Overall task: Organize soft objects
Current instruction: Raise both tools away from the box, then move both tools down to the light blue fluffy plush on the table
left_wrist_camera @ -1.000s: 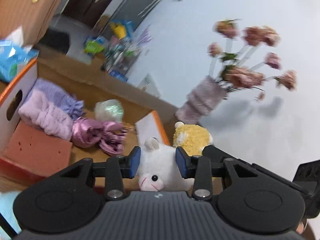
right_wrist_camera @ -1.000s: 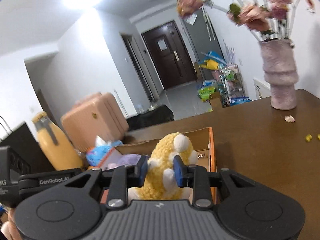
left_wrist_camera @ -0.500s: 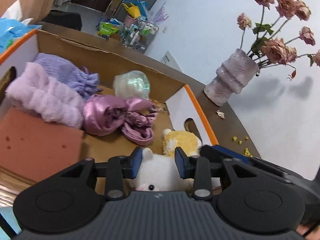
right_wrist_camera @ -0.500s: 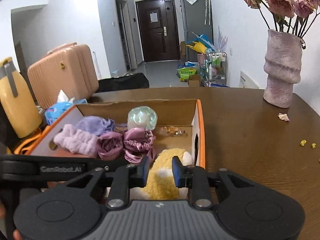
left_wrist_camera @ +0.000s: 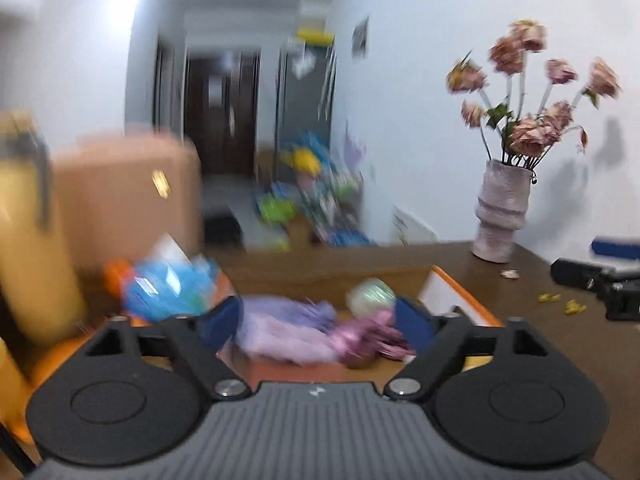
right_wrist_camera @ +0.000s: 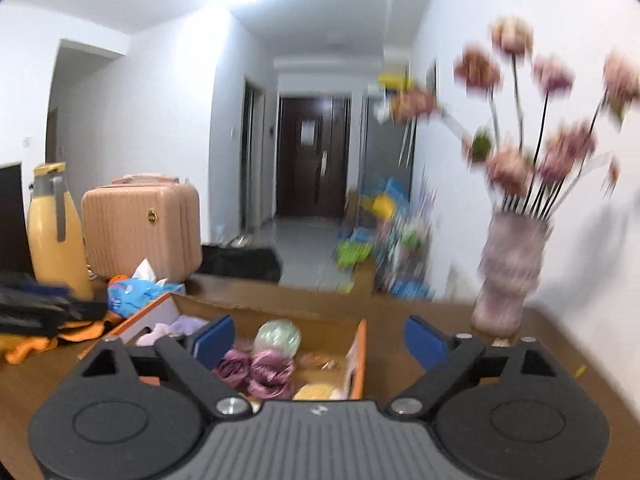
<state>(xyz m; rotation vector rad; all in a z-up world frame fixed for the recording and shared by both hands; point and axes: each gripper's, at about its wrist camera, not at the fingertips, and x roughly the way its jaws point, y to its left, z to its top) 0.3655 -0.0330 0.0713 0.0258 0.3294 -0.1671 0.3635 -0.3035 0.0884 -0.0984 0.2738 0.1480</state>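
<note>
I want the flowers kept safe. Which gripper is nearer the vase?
Right, as far as the views show. The right gripper has the vase looming close beside it; the left gripper sees it farther off across the table.

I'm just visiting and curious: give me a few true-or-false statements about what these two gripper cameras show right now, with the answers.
1. The left gripper is clamped on a white plush toy. False: its jaws are spread wide with nothing between them.
2. The right gripper is open and empty. True.
3. A yellow plush toy lies inside the orange-edged cardboard box. True.
4. The ribbed pinkish vase of dried roses stands inside the box. False: it stands on the brown wooden table, outside the box.
5. A shiny purple satin bundle lies in the box. True.
</note>
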